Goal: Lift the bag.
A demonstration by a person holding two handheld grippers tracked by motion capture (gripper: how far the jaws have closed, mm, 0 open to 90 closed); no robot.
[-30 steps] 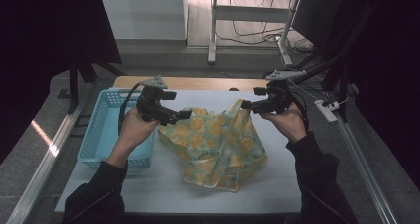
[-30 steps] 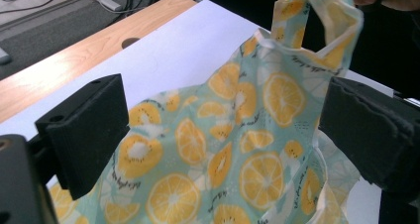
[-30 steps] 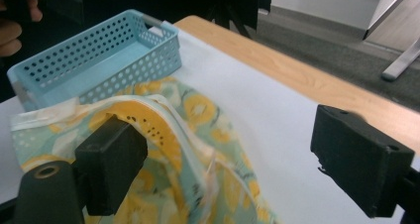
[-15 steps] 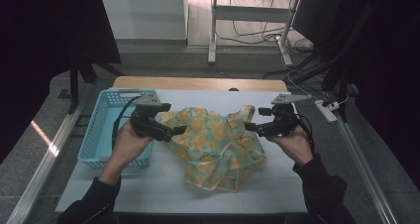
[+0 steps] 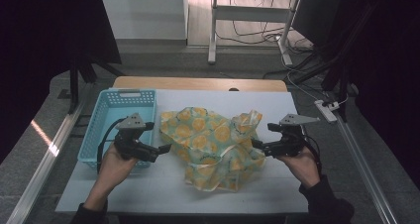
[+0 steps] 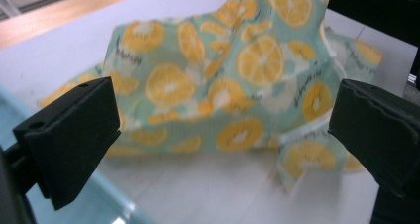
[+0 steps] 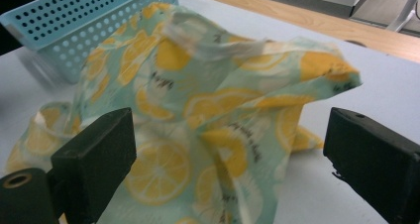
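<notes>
Both hand-held grippers have lowered and released the orange-print cloth [image 5: 213, 144], left hand-held gripper [image 5: 166, 147] and right hand-held gripper [image 5: 255, 144] jaws spread wide; the right gripper view shows the blue basket [image 7: 74, 21] behind it.

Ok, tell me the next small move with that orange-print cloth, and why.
Probably ease each gripper inward and close on the nearest edge of the cloth. The left gripper and right gripper sit at its opposite sides, jaws open and holding nothing, while the cloth lies crumpled on the table beside the blue basket.
</notes>
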